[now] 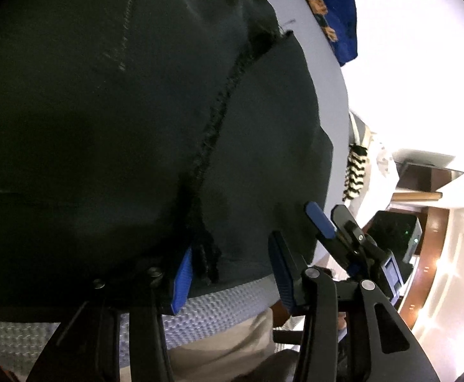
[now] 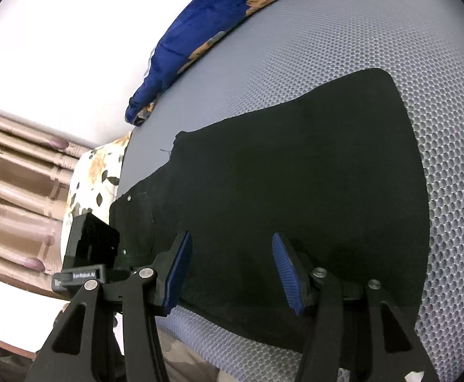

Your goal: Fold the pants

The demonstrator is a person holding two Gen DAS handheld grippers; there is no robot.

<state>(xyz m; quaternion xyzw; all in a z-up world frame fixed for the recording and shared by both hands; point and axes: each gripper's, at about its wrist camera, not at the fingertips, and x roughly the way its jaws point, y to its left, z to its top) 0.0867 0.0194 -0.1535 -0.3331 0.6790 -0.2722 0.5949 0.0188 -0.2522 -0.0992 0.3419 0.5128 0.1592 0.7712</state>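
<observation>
Two pairs of tongs, left [image 1: 230, 273] and right [image 2: 228, 273], stood spread over the black cloth pants [image 2: 295, 184], which lay flat on the grey mesh mattress [image 2: 343, 38] of a bed. Soft, light and limp, the pants would probably sag if lifted, so the near hem edge looked the best place to pinch.

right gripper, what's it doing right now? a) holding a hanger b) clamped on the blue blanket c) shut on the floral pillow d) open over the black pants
d: the right gripper has its blue-padded fingers spread wide apart over the near edge of the black pants, nothing pinched between them.
</observation>
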